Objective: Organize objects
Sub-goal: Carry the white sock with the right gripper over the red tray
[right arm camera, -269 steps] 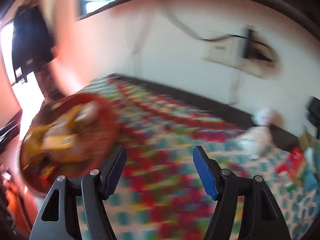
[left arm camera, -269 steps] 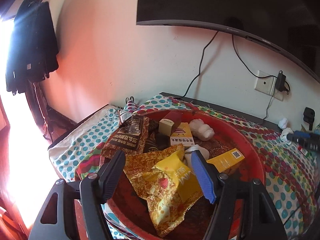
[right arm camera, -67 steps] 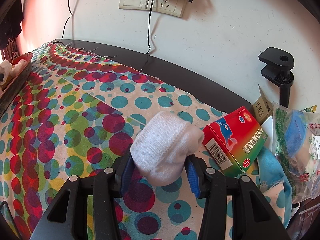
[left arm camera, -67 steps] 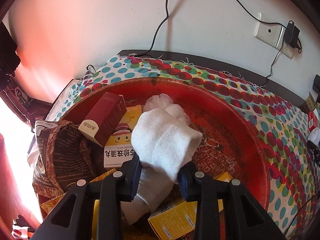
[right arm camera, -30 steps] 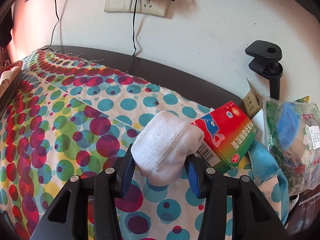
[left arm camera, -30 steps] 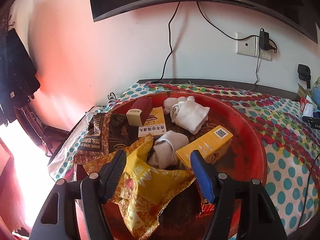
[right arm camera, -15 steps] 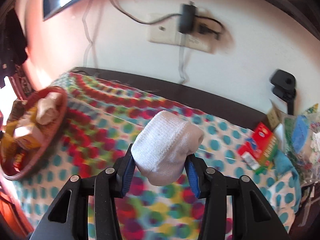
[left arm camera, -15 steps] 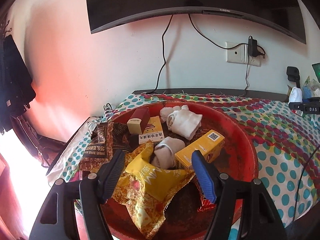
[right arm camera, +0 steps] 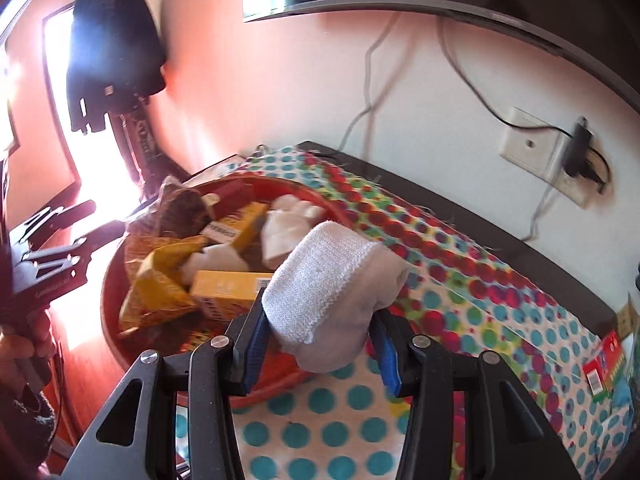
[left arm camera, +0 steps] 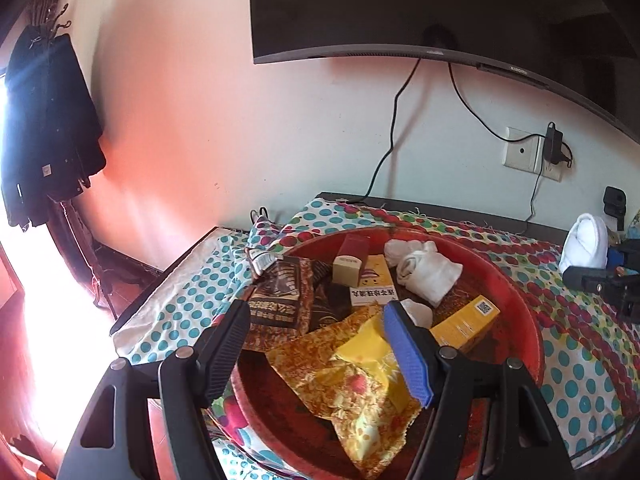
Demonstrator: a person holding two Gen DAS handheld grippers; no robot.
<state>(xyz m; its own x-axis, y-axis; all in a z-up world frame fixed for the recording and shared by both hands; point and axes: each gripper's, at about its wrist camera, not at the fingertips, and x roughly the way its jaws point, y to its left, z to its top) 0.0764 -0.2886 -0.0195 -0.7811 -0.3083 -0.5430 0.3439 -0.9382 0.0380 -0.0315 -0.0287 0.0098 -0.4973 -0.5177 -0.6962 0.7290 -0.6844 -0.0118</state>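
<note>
Right gripper (right arm camera: 320, 344) is clamped on a rolled white sock (right arm camera: 332, 292) — blue pads pressed into both its sides, sock bulging up and forward past the tips. It is held above the spotted cloth (right arm camera: 460, 264), with the red basin (right arm camera: 116, 332) ahead and to the left of the fingers.

Left gripper (left arm camera: 324, 344) is spread wide, nothing between the fingers. The basin's rim (left arm camera: 532, 336) is seen directly ahead of the tips; inside it are a yellow snack bag (left arm camera: 360, 384) nearest the fingers, a yellow box (left arm camera: 464, 324) right of the blue pad, and a folded white sock (left arm camera: 428, 276) further ahead. The held sock (left arm camera: 584, 244) is seen far right — well apart from the basin.
</note>
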